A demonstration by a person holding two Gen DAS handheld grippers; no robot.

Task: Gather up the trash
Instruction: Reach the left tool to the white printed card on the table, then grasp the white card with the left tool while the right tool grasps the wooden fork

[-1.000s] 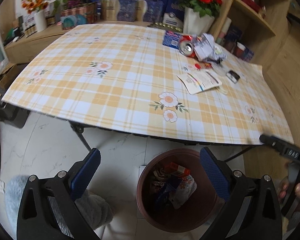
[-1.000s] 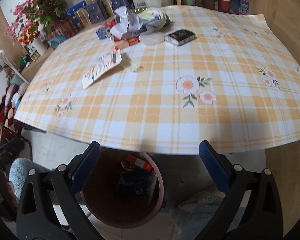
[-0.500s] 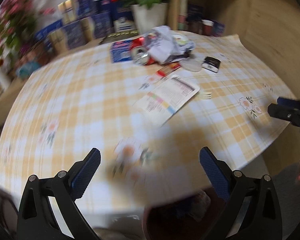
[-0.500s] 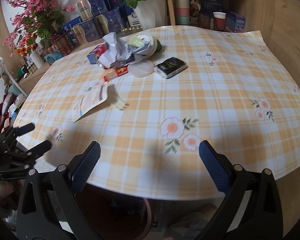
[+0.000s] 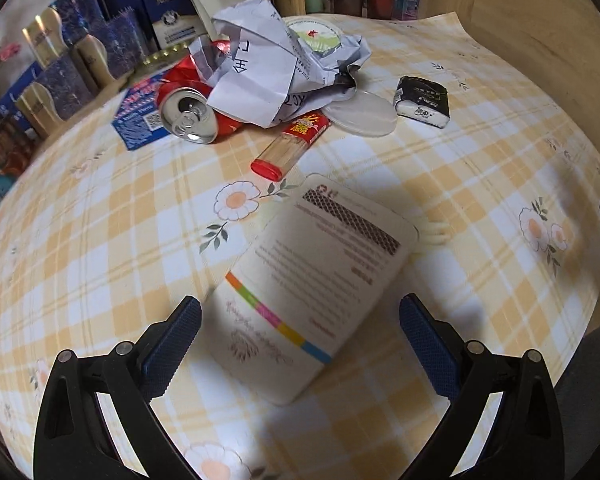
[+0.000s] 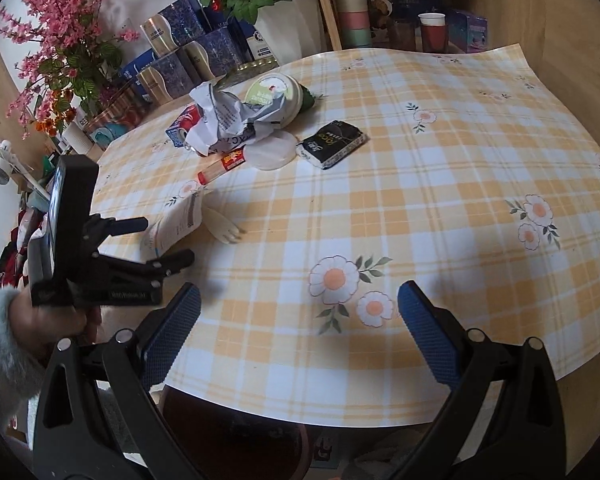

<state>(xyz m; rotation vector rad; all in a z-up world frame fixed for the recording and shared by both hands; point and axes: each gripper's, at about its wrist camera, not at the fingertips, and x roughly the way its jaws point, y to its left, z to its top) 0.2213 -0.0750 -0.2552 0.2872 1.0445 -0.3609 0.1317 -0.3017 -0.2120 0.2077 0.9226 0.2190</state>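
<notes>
My left gripper (image 5: 300, 336) is open, low over a white leaflet (image 5: 316, 280) with a coloured stripe, one finger on each side of its near end. Beyond it lie a red toothpick tube (image 5: 290, 146), a red can (image 5: 188, 114), crumpled paper (image 5: 260, 76), a clear lid (image 5: 360, 114), a black tissue pack (image 5: 422, 100) and a plastic fork (image 5: 434, 232). My right gripper (image 6: 298, 320) is open and empty at the table's near edge. It sees the left gripper (image 6: 156, 240) at the leaflet (image 6: 176, 226). The brown trash bin (image 6: 236, 440) stands under the table edge.
The checked tablecloth (image 6: 420, 200) covers the table. A blue box (image 5: 140, 120) and a green-lidded tub (image 6: 276, 94) sit in the trash pile. Flower pots, blue cartons and cups (image 6: 352, 8) line the back. A wooden wall (image 6: 560, 20) stands to the right.
My left gripper rose from over the bin, swung onto the table and came down around the leaflet. My right gripper lifted and moved slightly forward over the table edge.
</notes>
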